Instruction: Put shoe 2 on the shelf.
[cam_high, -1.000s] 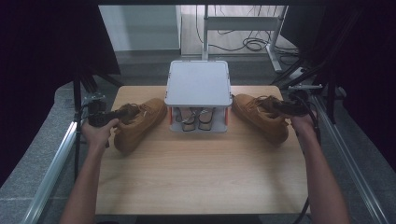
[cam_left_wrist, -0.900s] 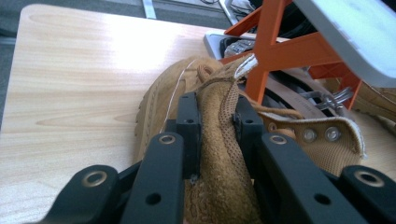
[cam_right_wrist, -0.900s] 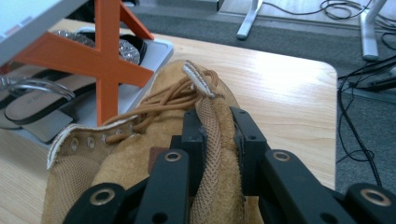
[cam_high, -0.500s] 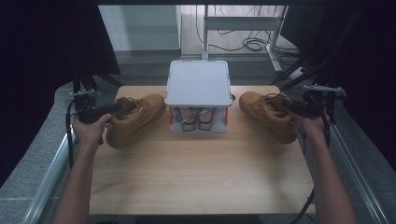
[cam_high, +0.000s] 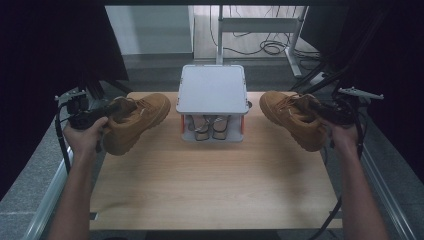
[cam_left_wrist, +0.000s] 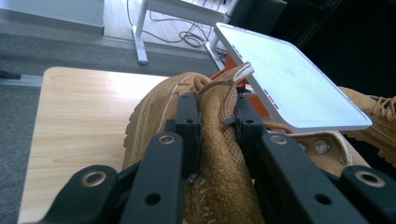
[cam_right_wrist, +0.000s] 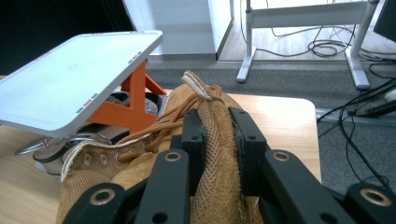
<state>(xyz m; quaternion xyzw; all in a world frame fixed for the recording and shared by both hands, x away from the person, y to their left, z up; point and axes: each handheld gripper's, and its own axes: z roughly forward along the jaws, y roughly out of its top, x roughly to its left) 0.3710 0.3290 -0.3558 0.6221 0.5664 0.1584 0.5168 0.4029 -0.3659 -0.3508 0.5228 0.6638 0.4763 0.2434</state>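
Observation:
Two tan suede boots are held up off the wooden table (cam_high: 210, 185). The left boot (cam_high: 137, 120) hangs at the table's left side with my left gripper (cam_high: 107, 112) shut on the collar at its heel (cam_left_wrist: 219, 121). The right boot (cam_high: 292, 117) hangs at the right side, my right gripper (cam_high: 327, 112) shut on its heel collar (cam_right_wrist: 210, 126). Both toes point toward the middle. In each gripper view the black jaws pinch the padded collar between them.
A small rack with a white flat top (cam_high: 212, 90) on orange legs stands at the table's back centre, with a pair of shoes (cam_high: 210, 125) on its lower level. A desk frame and cables (cam_high: 265, 47) stand on the floor beyond.
Both boots have been lifted off the table and carried outward, away from the rack. The hands rose with them.

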